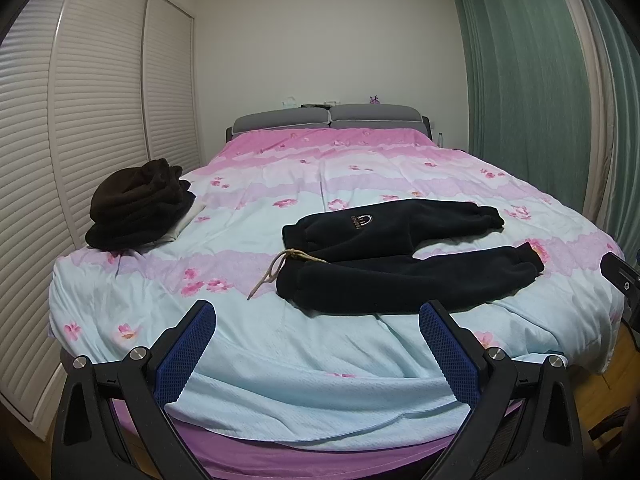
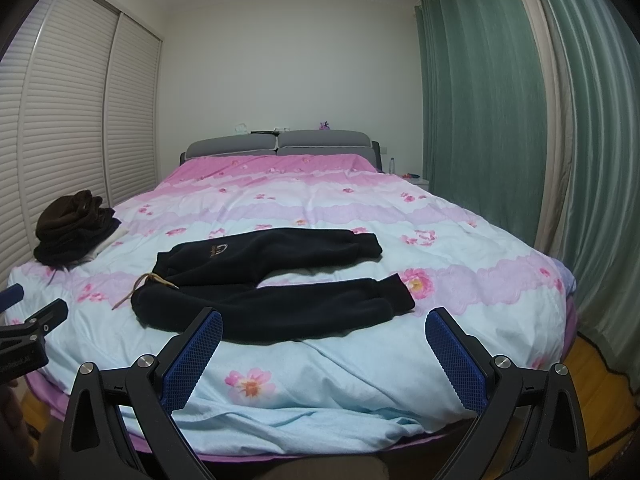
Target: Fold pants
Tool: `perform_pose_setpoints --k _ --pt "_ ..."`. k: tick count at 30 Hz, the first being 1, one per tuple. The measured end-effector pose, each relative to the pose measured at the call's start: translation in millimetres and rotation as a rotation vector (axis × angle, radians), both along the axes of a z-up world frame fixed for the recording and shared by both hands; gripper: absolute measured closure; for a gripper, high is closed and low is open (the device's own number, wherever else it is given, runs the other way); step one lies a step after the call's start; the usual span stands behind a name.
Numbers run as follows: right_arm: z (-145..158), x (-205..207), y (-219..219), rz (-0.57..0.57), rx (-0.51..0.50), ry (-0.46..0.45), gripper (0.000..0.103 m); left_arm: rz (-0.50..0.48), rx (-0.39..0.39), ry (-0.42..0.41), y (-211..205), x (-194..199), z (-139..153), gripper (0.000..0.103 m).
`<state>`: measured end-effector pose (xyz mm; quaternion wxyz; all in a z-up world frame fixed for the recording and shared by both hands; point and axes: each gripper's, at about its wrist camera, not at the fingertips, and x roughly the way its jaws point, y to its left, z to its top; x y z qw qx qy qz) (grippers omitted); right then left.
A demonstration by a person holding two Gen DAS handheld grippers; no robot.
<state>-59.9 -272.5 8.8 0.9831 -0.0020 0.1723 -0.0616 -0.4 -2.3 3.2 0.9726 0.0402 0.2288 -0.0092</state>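
Observation:
Black fleece pants point(image 1: 384, 256) lie spread flat on the bed, waistband to the left with a tan drawstring point(image 1: 280, 266), both legs pointing right with a gap between them. They also show in the right wrist view point(image 2: 272, 280). My left gripper point(image 1: 318, 314) is open and empty, held above the bed's near edge, short of the waistband. My right gripper point(image 2: 324, 320) is open and empty, near the lower leg. The left gripper shows at the left edge of the right wrist view point(image 2: 32, 320).
The bed point(image 1: 280, 360) has a pale blue and pink floral cover. A pile of dark brown and black folded clothes point(image 1: 136, 204) sits at its left edge. Louvred wardrobe doors point(image 1: 80, 100) stand left, green curtains point(image 1: 528, 100) right.

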Motion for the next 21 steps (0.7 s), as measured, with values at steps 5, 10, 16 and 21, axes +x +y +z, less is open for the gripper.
perform_pose_setpoints --k 5,10,16,21 --pt "0.1 0.1 -0.2 0.0 0.001 0.0 0.0 -0.001 -0.003 0.009 -0.5 -0.3 -0.3 0.0" --pt "0.2 0.2 -0.6 0.0 0.002 0.0 0.0 -0.001 0.002 -0.012 -1.3 -1.0 -0.9 0.0" --pt "0.4 0.3 -0.8 -0.001 0.002 -0.001 0.0 0.006 0.003 -0.013 -1.1 -0.8 0.0 0.0" --pt "2.4 -1.0 5.2 -0.012 -0.013 -0.012 0.0 0.02 -0.011 -0.029 1.7 1.0 5.8 0.0"
